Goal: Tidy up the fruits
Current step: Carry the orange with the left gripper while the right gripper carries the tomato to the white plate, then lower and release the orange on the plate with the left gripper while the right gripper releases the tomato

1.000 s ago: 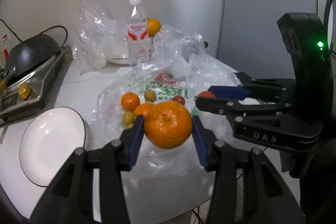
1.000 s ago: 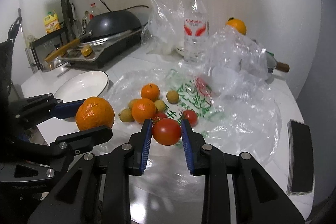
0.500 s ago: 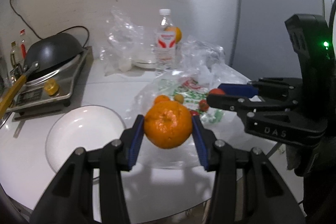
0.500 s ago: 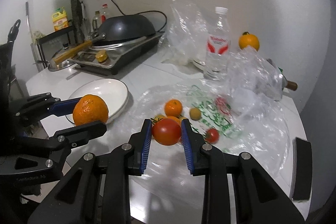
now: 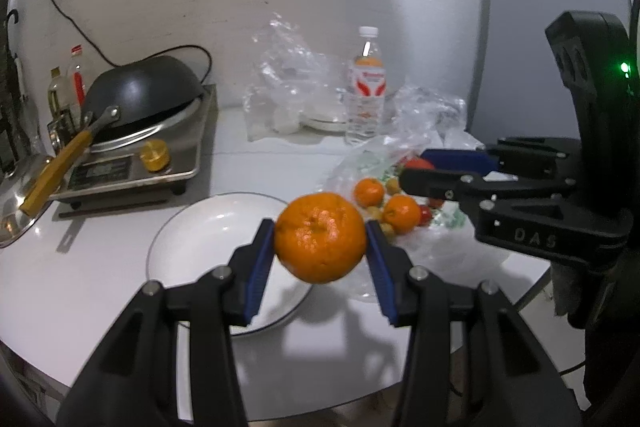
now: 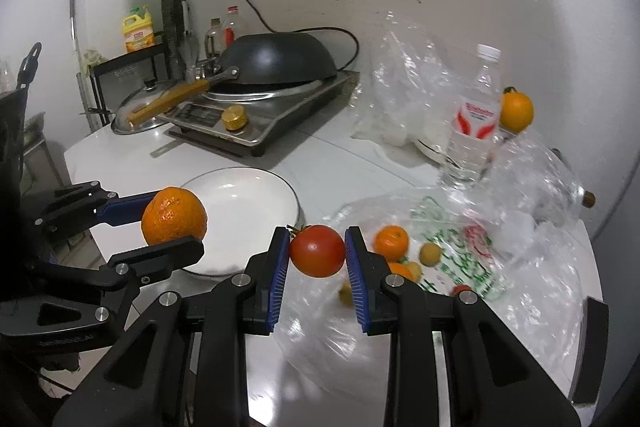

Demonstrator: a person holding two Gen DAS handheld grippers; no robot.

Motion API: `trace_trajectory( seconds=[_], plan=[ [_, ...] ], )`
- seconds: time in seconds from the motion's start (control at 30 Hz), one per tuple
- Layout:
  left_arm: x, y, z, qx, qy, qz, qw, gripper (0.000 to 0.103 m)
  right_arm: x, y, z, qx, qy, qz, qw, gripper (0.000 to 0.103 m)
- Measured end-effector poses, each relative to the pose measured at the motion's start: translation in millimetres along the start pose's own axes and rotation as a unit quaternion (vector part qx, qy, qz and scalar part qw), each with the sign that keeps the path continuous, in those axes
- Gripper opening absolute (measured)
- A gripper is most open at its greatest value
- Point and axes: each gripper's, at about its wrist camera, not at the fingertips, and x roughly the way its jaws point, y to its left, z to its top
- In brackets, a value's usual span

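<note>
Left gripper (image 5: pixel 320 247): clenched on the large orange (image 5: pixel 321 237), carried above the near right rim of the white plate (image 5: pixel 208 227). I judge it best to ease left over the bowl's centre, descend, then release low.
Right gripper (image 6: pixel 317 259): grasping the tomato (image 6: pixel 317 250), right of the plate, above the plastic bag (image 6: pixel 500 287). I hold it clear until the orange settles, then follow.

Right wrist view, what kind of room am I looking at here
Most likely a small home kitchen: a black wok sits on a countertop cooker, a yellow detergent bottle stands on a rack, and a white plate lies on the table.
</note>
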Motion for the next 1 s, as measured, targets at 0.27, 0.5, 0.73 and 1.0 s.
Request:
trace_trajectory(
  seconds=[0.27, 0.5, 0.73, 1.0],
  plan=[
    [2, 30, -5, -0.008, 0.005, 0.009, 0.9999, 0.046, 20, 20, 13, -0.006, 0.004, 0.006, 1.0, 0.03],
    [13, 55, -10, -0.012, 0.011, 0.017, 0.9997, 0.046, 45, 34, 22, -0.012, 0.015, 0.012, 1.0, 0.03],
    [31, 78, -16, -0.02, 0.023, 0.026, 0.9992, 0.046, 74, 45, 29, -0.019, 0.028, 0.02, 0.999, 0.03],
    [56, 94, -24, -0.006, 0.032, 0.038, 0.9987, 0.046, 111, 55, 31, -0.019, 0.043, 0.03, 0.998, 0.03]
  ],
)
